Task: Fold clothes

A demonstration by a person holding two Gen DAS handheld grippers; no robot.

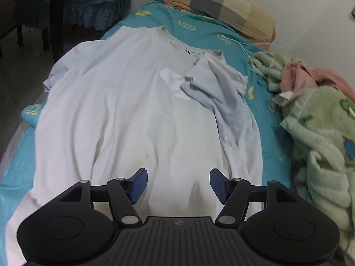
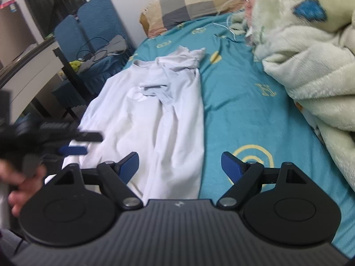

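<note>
A white T-shirt (image 1: pixel 124 115) lies spread on the teal bedsheet (image 1: pixel 264 115), collar toward the pillow. Its right sleeve and side (image 1: pixel 213 82) are folded inward over the chest. My left gripper (image 1: pixel 178 185) is open and empty, hovering over the shirt's lower hem. My right gripper (image 2: pixel 180 166) is open and empty, over the shirt's right edge (image 2: pixel 155 119) near the hem. The left gripper (image 2: pixel 73 143) also shows blurred at the left of the right wrist view, held in a hand, above the shirt's left side.
A checked pillow (image 1: pixel 224 2) lies at the bed's head. A green fleece blanket (image 2: pixel 306 51) and a pink cloth (image 1: pixel 310 75) are heaped along the right side. A white cable (image 1: pixel 261 44) runs across the sheet. Blue-covered chairs (image 2: pixel 93 24) and a table stand left of the bed.
</note>
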